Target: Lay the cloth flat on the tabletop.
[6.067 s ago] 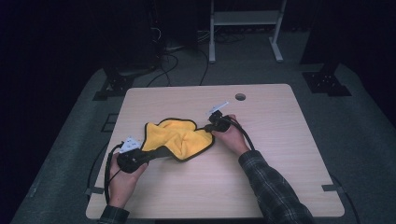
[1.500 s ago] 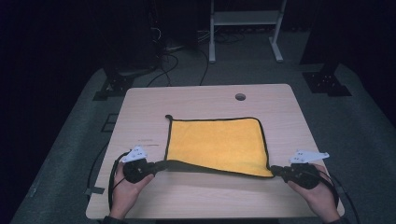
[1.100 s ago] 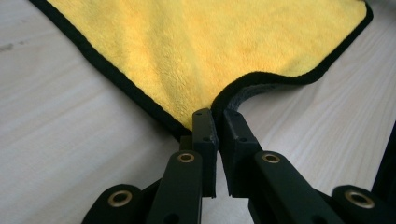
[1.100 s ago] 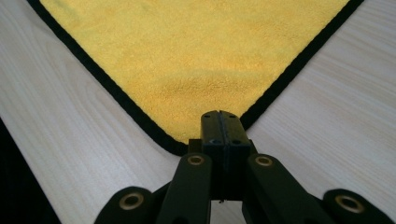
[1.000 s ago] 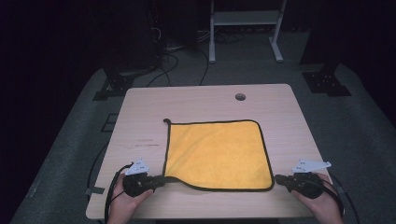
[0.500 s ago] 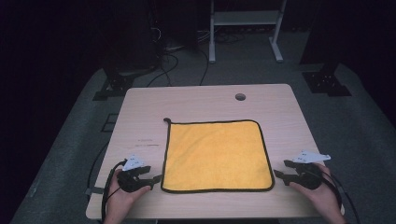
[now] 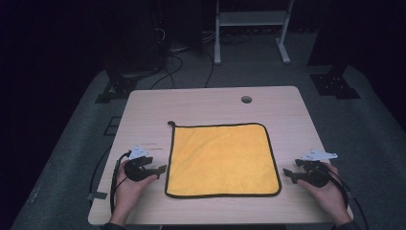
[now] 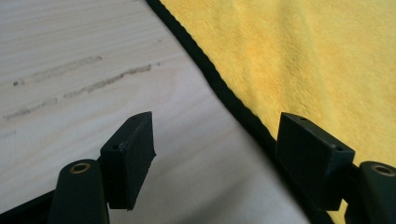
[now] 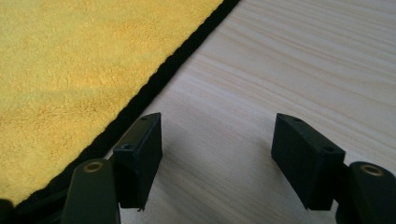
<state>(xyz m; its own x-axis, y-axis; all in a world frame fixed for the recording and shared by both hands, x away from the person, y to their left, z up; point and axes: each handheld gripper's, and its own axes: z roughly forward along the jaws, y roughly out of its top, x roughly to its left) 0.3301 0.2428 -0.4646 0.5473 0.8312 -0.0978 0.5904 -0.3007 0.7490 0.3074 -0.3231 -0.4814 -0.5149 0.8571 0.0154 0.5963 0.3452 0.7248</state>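
A darkened lab or recording studio: a lone wooden desk [image 7: 210, 103] on grey floor matting, cables [image 7: 172, 64] trailing at eleven o'clock, a metal stand [image 7: 251, 28] at twelve.

**Yellow cloth spread flat**

The cloth [image 7: 221, 160] is a square of bright yellow, fuzzy fabric with a thin black border. It lies fully opened and smooth on the near half of the table [image 7: 210, 103], its edges roughly square to the table's edges. A small black loop sticks out at its far left corner.
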